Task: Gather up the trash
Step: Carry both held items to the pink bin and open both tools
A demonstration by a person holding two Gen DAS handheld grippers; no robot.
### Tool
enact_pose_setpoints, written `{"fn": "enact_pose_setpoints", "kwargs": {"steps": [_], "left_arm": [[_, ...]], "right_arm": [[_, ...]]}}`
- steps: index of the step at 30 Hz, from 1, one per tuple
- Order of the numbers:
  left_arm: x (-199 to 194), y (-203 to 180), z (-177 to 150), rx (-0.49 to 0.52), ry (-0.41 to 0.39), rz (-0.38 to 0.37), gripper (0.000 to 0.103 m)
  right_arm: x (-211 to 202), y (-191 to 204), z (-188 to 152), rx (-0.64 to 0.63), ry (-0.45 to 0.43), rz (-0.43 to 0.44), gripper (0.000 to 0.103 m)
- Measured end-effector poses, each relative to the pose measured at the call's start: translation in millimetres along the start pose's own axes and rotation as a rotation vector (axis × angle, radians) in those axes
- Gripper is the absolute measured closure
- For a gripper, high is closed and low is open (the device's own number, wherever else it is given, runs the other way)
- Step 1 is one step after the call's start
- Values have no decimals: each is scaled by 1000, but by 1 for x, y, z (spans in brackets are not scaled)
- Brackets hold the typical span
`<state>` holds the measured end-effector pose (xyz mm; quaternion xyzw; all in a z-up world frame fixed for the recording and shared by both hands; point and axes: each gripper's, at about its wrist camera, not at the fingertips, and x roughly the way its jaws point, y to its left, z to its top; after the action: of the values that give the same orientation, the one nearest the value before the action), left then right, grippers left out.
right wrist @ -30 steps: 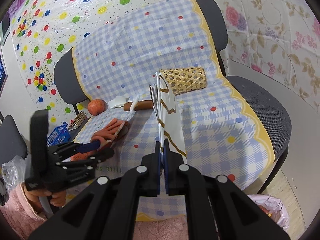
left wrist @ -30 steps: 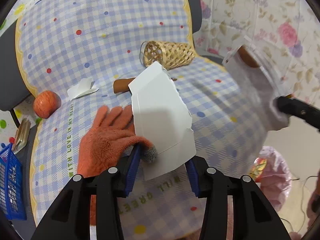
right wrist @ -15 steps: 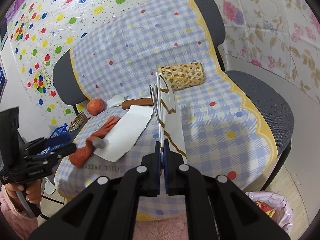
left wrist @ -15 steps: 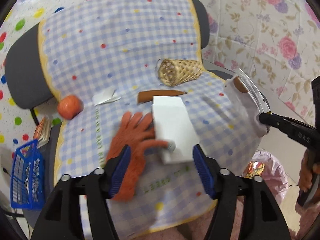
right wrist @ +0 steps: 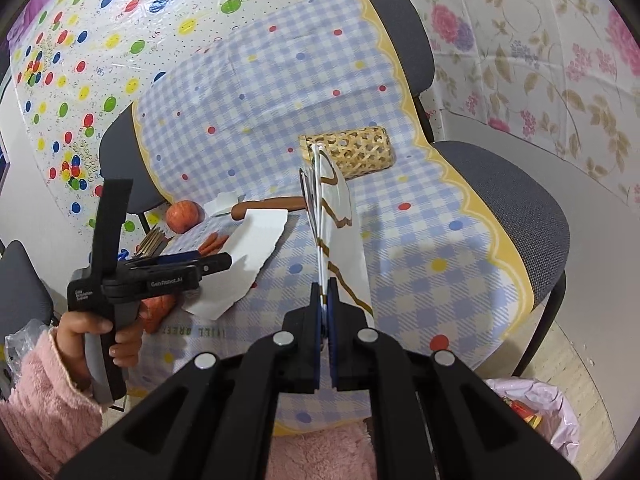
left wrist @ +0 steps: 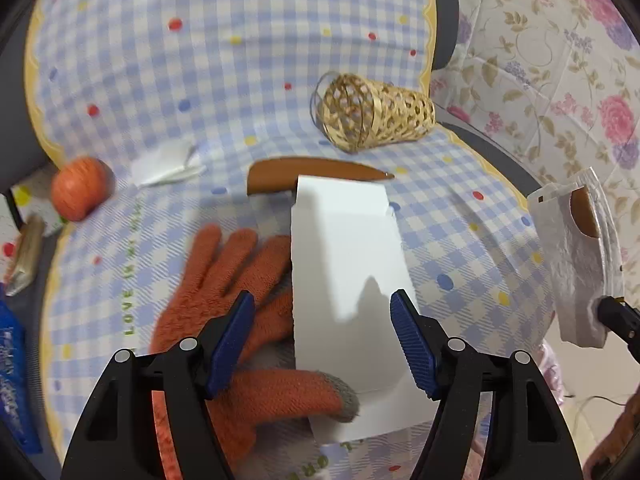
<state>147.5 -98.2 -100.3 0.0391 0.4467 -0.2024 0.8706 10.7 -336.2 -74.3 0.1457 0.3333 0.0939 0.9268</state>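
On the checked cloth [left wrist: 460,240], white paper [left wrist: 348,280] lies between spread left jaws — right jaws clench wrappers [right wrist: 340,236].

White torn paper [left wrist: 348,280] lies flat overlapping glove [left wrist: 224,280].

chair [right wrist: 516,200]: grey, checked cloth [right wrist: 304,92] | wall [right wrist: 540,60]: floral

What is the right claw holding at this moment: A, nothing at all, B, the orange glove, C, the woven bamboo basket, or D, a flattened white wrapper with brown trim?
D: in the right wrist view the right claw is shut on the flattened white wrapper, while the bamboo basket and the orange glove lie on the checked cloth.
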Motion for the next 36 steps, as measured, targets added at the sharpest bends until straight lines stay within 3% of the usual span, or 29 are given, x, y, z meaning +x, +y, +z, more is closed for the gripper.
{"fn": "enact_pose_setpoints", "kwargs": {"steps": [7,9,11,14,17,22,29,33,36], "left_arm": [[28,-2,10,28,38,-45,40],[26,-10,11,54,19,-26,52],[18,-10,12,47,-2,-44,74],[-6,-10,15,39,-73,-86,92],[-36,-14,17,37,-138,-134,102],[-88,-23,22,27,-261,-166,102],[-141,-55,15,66,-392,-136,102],[-137,-92,-12,143,-373,-134,102],[-120,-124,-39,181,-329,-178,102]], "right_arm": [[8,-2,0,6,12,7,100],[8,-5,0,13,14,2,100],[8,-8,0,20,13,-2,100],[5,-10,1,22,5,-10,100],[-1,-10,2,22,-12,-12,100],[-17,-8,6,20,-54,-17,100],[-48,-8,2,17,-104,-46,100],[-66,-14,-9,25,-112,-90,100],[-79,-27,-27,60,-94,-133,100]]}}
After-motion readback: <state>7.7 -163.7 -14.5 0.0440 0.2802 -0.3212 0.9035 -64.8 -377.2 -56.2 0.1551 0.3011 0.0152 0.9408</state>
